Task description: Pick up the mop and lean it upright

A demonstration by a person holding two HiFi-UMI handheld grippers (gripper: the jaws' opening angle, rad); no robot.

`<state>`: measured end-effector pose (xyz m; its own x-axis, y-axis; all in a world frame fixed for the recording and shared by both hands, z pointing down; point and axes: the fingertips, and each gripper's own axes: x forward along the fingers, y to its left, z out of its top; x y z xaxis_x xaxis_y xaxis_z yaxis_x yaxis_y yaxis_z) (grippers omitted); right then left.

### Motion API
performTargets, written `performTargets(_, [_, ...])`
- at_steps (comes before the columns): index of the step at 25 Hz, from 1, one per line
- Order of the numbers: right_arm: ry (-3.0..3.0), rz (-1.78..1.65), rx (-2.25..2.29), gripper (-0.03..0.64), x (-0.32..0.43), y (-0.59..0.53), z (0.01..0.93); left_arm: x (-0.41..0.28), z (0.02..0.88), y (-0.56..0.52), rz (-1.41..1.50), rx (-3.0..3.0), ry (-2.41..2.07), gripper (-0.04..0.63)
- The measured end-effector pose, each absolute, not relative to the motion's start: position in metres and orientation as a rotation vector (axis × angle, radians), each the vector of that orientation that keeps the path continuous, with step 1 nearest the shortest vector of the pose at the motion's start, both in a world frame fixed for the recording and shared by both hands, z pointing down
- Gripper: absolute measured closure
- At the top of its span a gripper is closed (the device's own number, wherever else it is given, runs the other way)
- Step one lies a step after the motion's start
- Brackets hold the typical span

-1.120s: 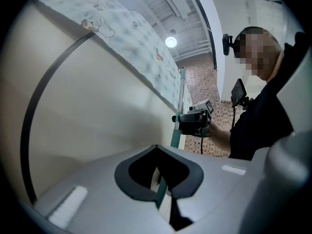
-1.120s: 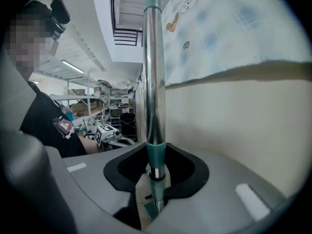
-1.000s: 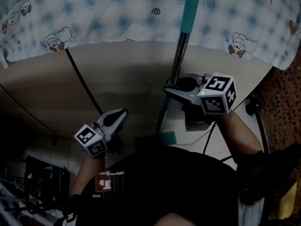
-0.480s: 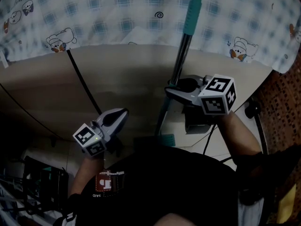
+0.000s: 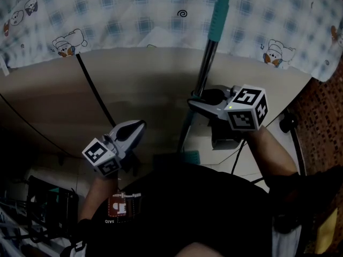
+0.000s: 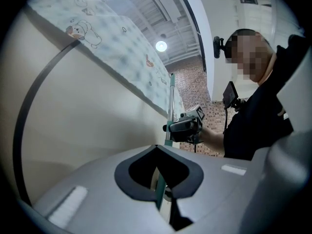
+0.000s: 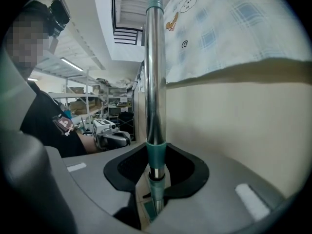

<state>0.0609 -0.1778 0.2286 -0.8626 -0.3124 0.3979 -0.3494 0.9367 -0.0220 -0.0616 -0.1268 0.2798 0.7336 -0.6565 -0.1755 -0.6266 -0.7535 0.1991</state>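
Looking down from the head view, we see the right claw [image 5: 194, 101] clamped round the mop [image 5: 214, 20] at the bare metal part of its pole. Above the claw the pole rises to a teal grip that lies over the checked sheet [image 5: 107, 15], and below the claw it drops to a teal base. The left claw [image 5: 138, 128] hangs well apart to that claw's left, in front of the beige panel [image 5: 134, 84]. In the left gripper view its jaws are together with nothing between them, and the mop stands far beyond them. In the right gripper view the pole runs straight up out of the clamped jaws, just beside the panel. We judge that the mop is picked up and the leaning step is in hand, though we cannot tell whether the grip touches the sheet. The next move calls for tipping the top against that edge, then easing the jaws apart slowly so the pole does not slide.
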Motion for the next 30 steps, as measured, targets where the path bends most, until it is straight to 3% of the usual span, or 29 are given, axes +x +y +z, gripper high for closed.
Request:
performTargets(15, [-2.59, 0.195, 0.493, 0.489, 0.062, -0.165, 0.33, -0.062, 0.317, -0.102, -0.261, 2.726, -1.081, 0.598])
performTargets(30, [-2.385, 0.351, 0.478, 0.489, 0.088, -0.145, 0.577, -0.028, 0.395, -0.09, -0.064, 2.547, -0.999, 0.598])
